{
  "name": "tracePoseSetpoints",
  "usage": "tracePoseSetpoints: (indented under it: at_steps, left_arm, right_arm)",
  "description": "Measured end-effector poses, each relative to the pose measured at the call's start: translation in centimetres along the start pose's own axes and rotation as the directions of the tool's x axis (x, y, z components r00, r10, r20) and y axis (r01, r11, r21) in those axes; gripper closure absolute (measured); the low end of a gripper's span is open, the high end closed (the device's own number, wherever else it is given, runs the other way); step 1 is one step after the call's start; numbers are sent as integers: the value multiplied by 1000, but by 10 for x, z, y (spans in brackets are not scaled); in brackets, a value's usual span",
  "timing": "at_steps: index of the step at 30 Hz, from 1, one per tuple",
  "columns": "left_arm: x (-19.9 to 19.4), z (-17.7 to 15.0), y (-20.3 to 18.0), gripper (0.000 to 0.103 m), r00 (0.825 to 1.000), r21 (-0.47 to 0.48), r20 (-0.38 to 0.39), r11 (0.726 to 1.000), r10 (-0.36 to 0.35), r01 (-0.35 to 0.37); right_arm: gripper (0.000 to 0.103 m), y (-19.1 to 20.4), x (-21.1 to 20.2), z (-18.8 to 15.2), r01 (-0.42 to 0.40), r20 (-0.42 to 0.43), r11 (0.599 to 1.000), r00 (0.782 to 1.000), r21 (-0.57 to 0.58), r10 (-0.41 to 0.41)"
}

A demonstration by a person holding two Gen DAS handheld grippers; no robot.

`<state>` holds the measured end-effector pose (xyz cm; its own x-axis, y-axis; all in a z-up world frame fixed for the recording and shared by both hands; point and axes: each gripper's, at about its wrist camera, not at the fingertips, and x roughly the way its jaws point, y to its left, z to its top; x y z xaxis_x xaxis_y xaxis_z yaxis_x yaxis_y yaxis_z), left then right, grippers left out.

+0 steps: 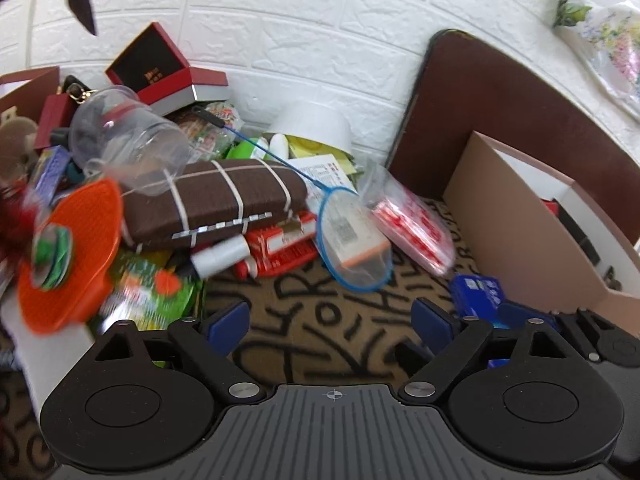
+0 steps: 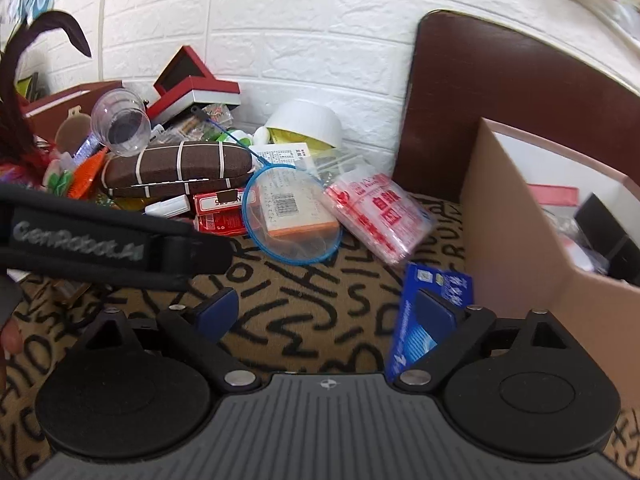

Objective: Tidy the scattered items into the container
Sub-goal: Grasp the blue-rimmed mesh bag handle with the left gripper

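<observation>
A flat blue packet with white print lies on the letter-patterned cloth, just beside the tan cardboard container at the right. The right gripper has its jaws spread wide, its right pad over the packet. The left gripper is likewise spread, holding nothing. Bare cloth lies between both grippers and the heap: a brown glasses case, a blue-rimmed net, a clear cup.
</observation>
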<state>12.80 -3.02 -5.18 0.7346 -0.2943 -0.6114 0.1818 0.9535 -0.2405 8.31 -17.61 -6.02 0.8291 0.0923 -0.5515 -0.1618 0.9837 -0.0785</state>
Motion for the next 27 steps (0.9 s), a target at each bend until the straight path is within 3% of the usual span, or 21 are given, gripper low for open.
tracePoseSetpoints:
  at_steps: [6,13,15,16,17,18,20,24,27]
  left_arm:
    - [45,12,10,28,999,-34,-49,999,-8,7]
    - [72,24,14,38,998,-96,-50,995,-44,39]
    - [75,27,11,44,997,-82,-51,996,-50,46]
    - [77,28,9,55,997,-72,-54,996,-47,43]
    - [78,29,8,76,997,-68,-63,997,-50,46]
    - [79,29,8,84,996,-72,-71,996,-62,57]
    - [75,29,7,90,995,-71,-73,996,-67,62]
    - [61,25,1,98,995,-30,-69,997,-72,70]
    - [46,22,-3,100,993,-34,-64,995,-99,97]
  right_arm:
    - [24,10,43,3,-23,-51,1000,998,-15,22]
    - [26,12,72,10,-30,-45,999,999,-12,29]
    - [27,13,77,13,-22,-35,1000,999,-13,22]
    - [30,13,80,14,-23,-32,1000,999,-12,23]
    - [34,12,82,15,-33,-30,999,999,-8,32]
    - [44,12,83,16,-49,-31,999,998,-1,49]
    - [61,11,83,16,-89,-35,996,995,15,89]
    - [92,19,70,13,-94,-30,995,995,-33,93]
    - [95,21,56,11,-125,-30,992,992,-33,124]
